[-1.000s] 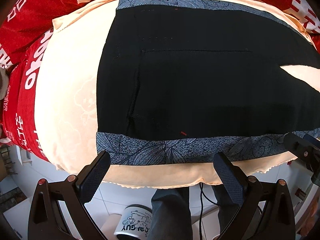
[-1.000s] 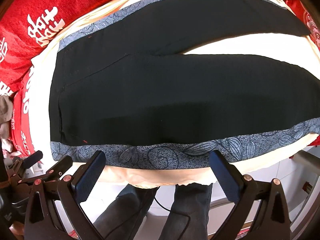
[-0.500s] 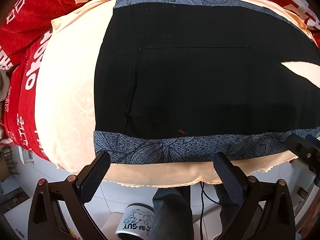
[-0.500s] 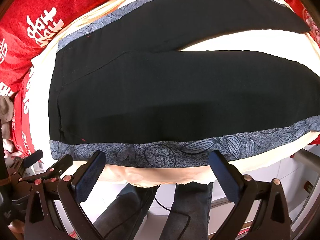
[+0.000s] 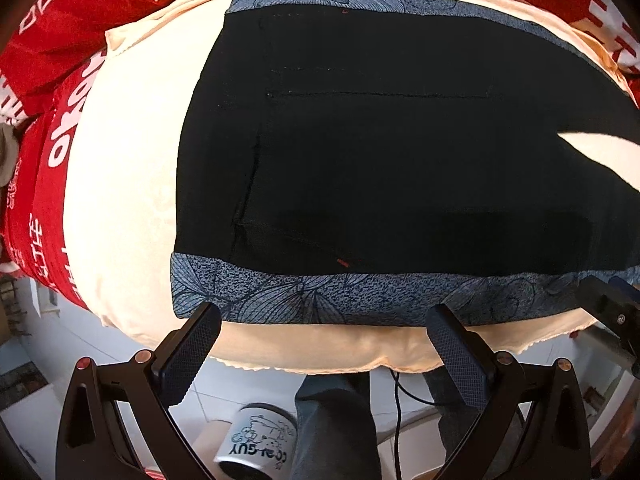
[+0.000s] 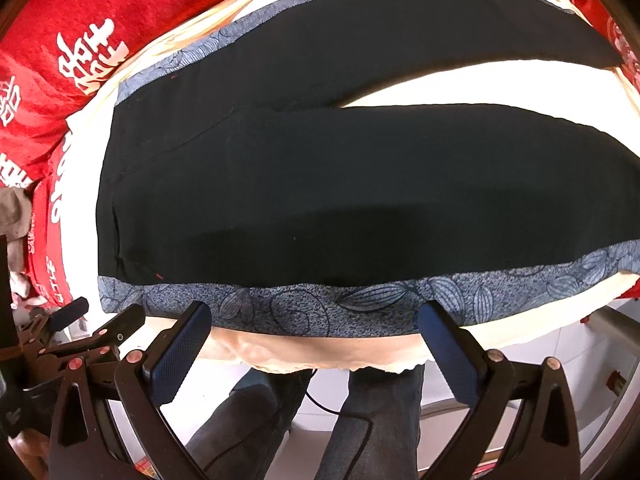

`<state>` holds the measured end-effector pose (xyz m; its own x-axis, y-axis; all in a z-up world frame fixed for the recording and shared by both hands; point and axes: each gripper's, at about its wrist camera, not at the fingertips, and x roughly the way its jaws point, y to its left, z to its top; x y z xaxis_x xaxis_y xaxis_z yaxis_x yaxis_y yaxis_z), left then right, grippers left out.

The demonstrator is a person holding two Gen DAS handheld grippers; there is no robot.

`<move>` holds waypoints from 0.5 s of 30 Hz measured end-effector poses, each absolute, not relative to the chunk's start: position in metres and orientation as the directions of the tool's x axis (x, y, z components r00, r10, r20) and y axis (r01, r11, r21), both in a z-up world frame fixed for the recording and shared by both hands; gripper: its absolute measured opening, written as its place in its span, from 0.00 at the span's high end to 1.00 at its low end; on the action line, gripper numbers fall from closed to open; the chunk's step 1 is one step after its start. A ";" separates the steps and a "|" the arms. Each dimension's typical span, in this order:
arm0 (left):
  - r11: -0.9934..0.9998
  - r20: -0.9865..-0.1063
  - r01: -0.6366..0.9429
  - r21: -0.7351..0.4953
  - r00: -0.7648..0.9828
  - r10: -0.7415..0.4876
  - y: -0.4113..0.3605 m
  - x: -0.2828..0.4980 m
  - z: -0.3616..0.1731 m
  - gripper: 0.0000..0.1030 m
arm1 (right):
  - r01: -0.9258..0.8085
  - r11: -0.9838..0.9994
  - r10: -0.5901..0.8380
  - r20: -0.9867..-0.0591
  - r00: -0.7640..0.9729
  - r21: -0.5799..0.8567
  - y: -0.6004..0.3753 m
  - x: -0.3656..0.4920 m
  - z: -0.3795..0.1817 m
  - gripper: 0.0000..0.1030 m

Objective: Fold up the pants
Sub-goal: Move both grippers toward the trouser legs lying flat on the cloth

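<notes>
Black pants (image 5: pixel 400 168) with a blue-grey patterned side stripe (image 5: pixel 320 296) lie flat on a cream cloth (image 5: pixel 120 184), waistband to the left and both legs spread to the right (image 6: pixel 360 184). My left gripper (image 5: pixel 323 316) is open, its fingertips at the near striped edge close to the waistband. My right gripper (image 6: pixel 314 314) is open, its fingertips at the same near striped edge (image 6: pixel 360 304) further along the leg. Neither holds anything.
Red bedding with white characters (image 5: pixel 48 32) surrounds the cream cloth (image 6: pixel 520 80). Below the near edge are the person's legs (image 6: pixel 376 420), a white mug (image 5: pixel 256 444), a cable and white floor. The other gripper shows at each view's side (image 6: pixel 80 340).
Both grippers have moved a little closer to the near striped edge of the pants; the fingertips now reach it. The pants lie as before.
</notes>
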<state>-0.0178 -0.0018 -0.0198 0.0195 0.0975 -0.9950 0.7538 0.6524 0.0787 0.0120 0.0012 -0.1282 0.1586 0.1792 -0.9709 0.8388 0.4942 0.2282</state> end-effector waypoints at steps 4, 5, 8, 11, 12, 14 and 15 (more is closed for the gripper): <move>0.663 -0.994 0.743 0.090 0.027 0.105 -0.001 -0.016 -0.022 0.00 | 0.833 0.496 0.188 -0.967 0.174 0.246 -0.005 0.007 -0.129 0.00; 0.665 -0.994 0.741 0.093 0.028 0.107 -0.001 -0.017 -0.022 0.00 | 0.831 0.496 0.192 -0.965 0.179 0.253 -0.007 0.005 -0.130 0.00; 0.671 -0.993 0.734 0.102 0.032 0.115 0.000 -0.020 -0.024 0.00 | 0.824 0.498 0.203 -0.960 0.192 0.270 -0.013 -0.001 -0.131 0.00; 0.687 -0.992 0.718 0.109 0.037 0.118 0.003 -0.026 -0.025 0.00 | 0.818 0.496 0.219 -0.953 0.208 0.292 -0.018 -0.008 -0.132 0.00; 0.694 -0.992 0.712 0.109 0.037 0.117 0.004 -0.027 -0.025 0.00 | 0.813 0.498 0.224 -0.951 0.215 0.301 -0.021 -0.010 -0.131 0.00; 0.704 -0.992 0.702 0.112 0.041 0.118 0.007 -0.030 -0.026 0.00 | 0.803 0.504 0.234 -0.945 0.227 0.318 -0.024 -0.013 -0.131 0.00; 0.712 -0.992 0.693 0.115 0.044 0.117 0.010 -0.031 -0.026 0.00 | 0.797 0.508 0.238 -0.943 0.234 0.326 -0.026 -0.015 -0.130 0.00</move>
